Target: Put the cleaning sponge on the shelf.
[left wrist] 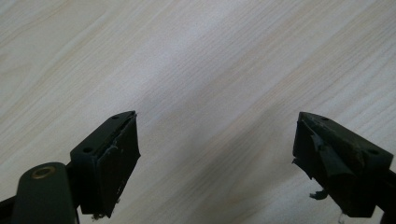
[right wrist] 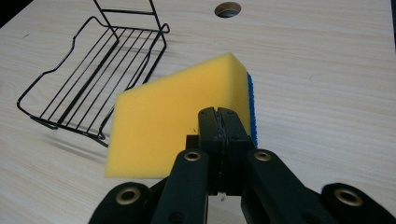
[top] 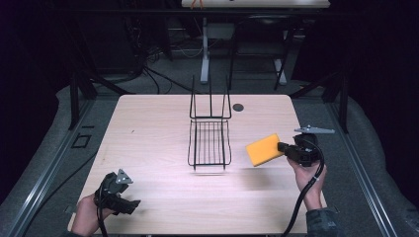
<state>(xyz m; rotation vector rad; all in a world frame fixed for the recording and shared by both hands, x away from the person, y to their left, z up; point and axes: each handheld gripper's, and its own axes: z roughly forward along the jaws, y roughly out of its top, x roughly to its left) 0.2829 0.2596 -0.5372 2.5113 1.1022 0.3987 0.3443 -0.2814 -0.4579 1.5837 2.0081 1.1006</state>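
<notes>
Bright tabletop — dark, dim surroundings

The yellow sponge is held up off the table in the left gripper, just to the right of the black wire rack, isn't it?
Not quite: the sponge is in the right gripper, not the left. The high view shows it held off the table, to the right of the black wire rack. The right gripper view shows the jaws pinched on the sponge's edge. The left gripper is open over bare wood.

In the right gripper view, the near corner of the yellow foam sponge with a blue scrubbing face [right wrist: 173, 126] is hidden behind the closed black jaws, the blue face shows only as a thin edge, and the black wire rack [right wrist: 93, 79] is cut off by the top edge.
</notes>
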